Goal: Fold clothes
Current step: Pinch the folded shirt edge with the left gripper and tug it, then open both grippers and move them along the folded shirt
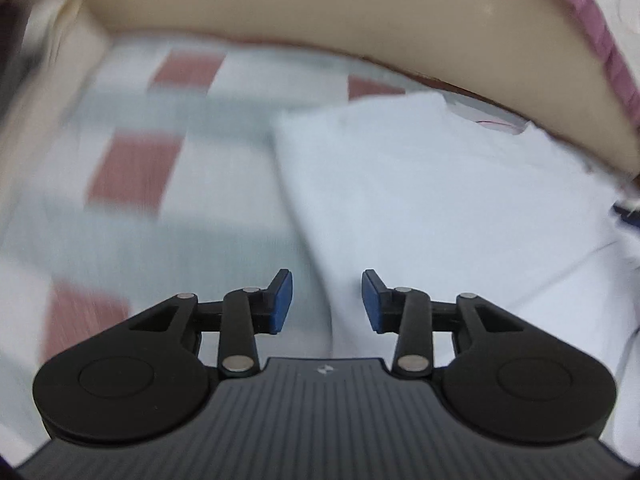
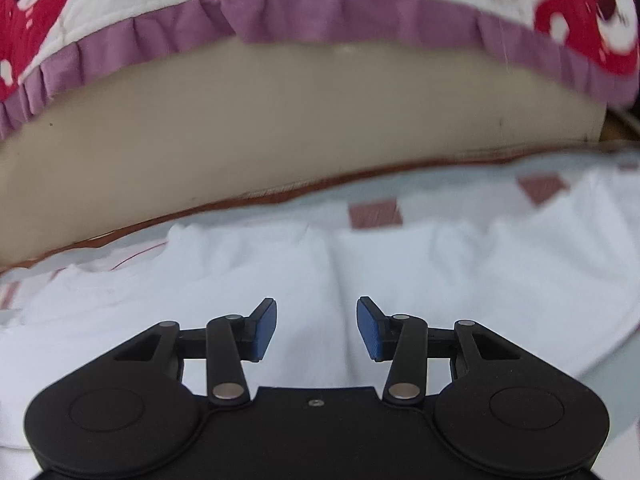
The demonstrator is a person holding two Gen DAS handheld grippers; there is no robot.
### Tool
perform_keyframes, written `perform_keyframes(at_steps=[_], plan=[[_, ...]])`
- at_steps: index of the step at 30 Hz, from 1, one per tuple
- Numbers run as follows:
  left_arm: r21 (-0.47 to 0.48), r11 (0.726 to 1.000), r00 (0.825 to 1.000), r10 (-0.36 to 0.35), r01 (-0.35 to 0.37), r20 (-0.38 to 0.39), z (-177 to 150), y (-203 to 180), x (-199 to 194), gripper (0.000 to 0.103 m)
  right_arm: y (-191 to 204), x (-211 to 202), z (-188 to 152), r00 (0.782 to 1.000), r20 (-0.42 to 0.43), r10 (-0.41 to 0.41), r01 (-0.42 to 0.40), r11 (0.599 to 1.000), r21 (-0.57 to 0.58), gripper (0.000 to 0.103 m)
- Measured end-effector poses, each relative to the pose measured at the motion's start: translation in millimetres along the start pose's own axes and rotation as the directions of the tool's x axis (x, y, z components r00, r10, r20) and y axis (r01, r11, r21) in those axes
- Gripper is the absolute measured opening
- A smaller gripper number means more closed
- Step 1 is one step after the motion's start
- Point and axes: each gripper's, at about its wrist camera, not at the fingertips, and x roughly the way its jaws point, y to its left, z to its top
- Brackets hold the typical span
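Left jaws: the left gripper has its blue pads apart, with nothing between them.
Right jaws: the right gripper also has its jaws apart and holds nothing.
Writing: none can be read; only a small pale mark shows on the left gripper's ribbed body.
Pose: both grippers hover low over the cloth, pointing toward the far side.
Garment: a white garment lies rumpled on the checked sheet, its straight edge showing in the left view.
Far side: a beige board, and above it a quilt with a purple frill and red prints.
Blur: the left view is smeared on its left side.
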Motion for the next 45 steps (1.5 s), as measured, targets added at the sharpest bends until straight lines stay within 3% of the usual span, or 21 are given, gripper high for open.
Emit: perform_keyframes(at_steps=[2, 5, 6, 8, 9, 10, 12, 14, 16, 17, 18, 21, 26, 30, 32, 35, 38, 40, 42, 45], plan=[[-0.029, 0.997, 0.998, -0.066, 0.066, -0.015, -19, 7, -6, 0.037, -3, -6, -12, 0.999, -0.010, 0.048, -0.048, 0.998, 0.050, 0.049], [0.136, 0.989, 0.998, -0.055, 0.054, 0.006, -31, -16, -15, 0.038, -8, -8, -26, 0.996, -0.032, 0.077, -0.073, 0.990, 0.123, 0.050], [0.211, 0.977, 0.999, -0.040, 0.035, 0.021, -34, -27, -16, 0.043, -10, -7, -29, 0.996, -0.043, 0.073, -0.065, 0.986, 0.151, 0.050], [0.376, 0.926, 0.999, 0.025, -0.033, 0.028, -43, -50, -5, 0.049, -17, -6, -36, 0.996, -0.049, 0.078, -0.064, 0.970, 0.235, 0.050], [0.436, 0.896, 0.996, 0.077, -0.087, 0.040, -48, -59, 3, 0.052, -21, -5, -38, 0.995, -0.043, 0.086, -0.071, 0.958, 0.276, 0.050], [0.455, 0.882, 0.992, 0.097, -0.124, 0.081, -52, -62, 7, 0.051, -23, -5, -40, 0.995, -0.034, 0.091, -0.077, 0.949, 0.306, 0.050], [0.445, 0.887, 0.991, 0.093, -0.124, 0.091, -47, -59, 6, 0.021, -21, -1, -39, 0.996, -0.030, 0.086, -0.073, 0.948, 0.311, 0.050], [0.435, 0.892, 0.991, 0.089, -0.124, 0.101, -43, -56, 6, 0.010, -14, 4, -34, 0.997, -0.035, 0.066, -0.054, 0.961, 0.271, 0.050], [0.416, 0.900, 0.990, 0.091, -0.128, 0.108, -42, -52, 3, 0.009, -11, 9, -30, 0.999, -0.026, 0.048, -0.039, 0.965, 0.260, 0.049], [0.403, 0.906, 0.989, 0.095, -0.132, 0.110, -43, -49, 1, 0.009, -11, 8, -29, 0.998, -0.015, 0.067, -0.060, 0.961, 0.268, 0.037], [0.390, 0.911, 0.989, 0.099, -0.136, 0.112, -44, -47, -1, 0.009, -11, 7, -28, 0.996, -0.002, 0.090, -0.086, 0.957, 0.278, 0.008], [0.361, 0.922, 0.988, 0.107, -0.139, 0.109, -45, -41, -5, 0.009, 0, -19, -30, 0.992, 0.092, 0.083, -0.103, 0.967, 0.235, 0.007], [0.342, 0.932, 0.992, 0.103, -0.122, 0.074, -43, -36, -7, 0.009, 10, -15, -46, 0.999, -0.031, -0.042, 0.046, 0.992, 0.115, 0.007], [0.341, 0.932, 0.992, 0.115, -0.122, 0.041, -46, -33, -6, 0.009, 15, -21, -52, 0.994, -0.021, -0.107, 0.107, 0.994, 0.000, 0.007], [0.327, 0.938, 0.993, 0.111, -0.114, 0.027, -44, -31, -5, 0.009, 5, -35, -47, 0.984, 0.015, -0.177, 0.177, 0.984, -0.024, 0.007], [0.267, 0.962, 0.996, 0.067, -0.050, -0.054, -33, -21, -6, 0.011, -11, -56, -40, 0.956, 0.077, -0.282, 0.286, 0.957, -0.053, 0.012], [0.215, 0.976, 0.995, 0.006, 0.015, -0.096, -25, -12, -16, 0.013, -39, -82, -36, 0.991, 0.027, -0.132, 0.133, 0.990, -0.044, 0.016], [0.225, 0.974, 0.997, 0.001, 0.018, -0.083, -25, -13, -25, 0.013, -53, -94, -41, 1.000, -0.022, -0.013, 0.013, 0.999, -0.034, 0.034], [0.243, 0.970, 0.998, 0.006, 0.011, -0.067, -27, -18, -33, 0.013, -61, -103, -54, 0.998, -0.057, 0.032, -0.034, 0.999, -0.028, 0.041], [0.238, 0.971, 0.998, 0.002, 0.014, -0.067, -30, -26, -38, 0.016, -64, -111, -78, 0.992, -0.119, 0.052, -0.056, 0.998, -0.028, 0.041]])
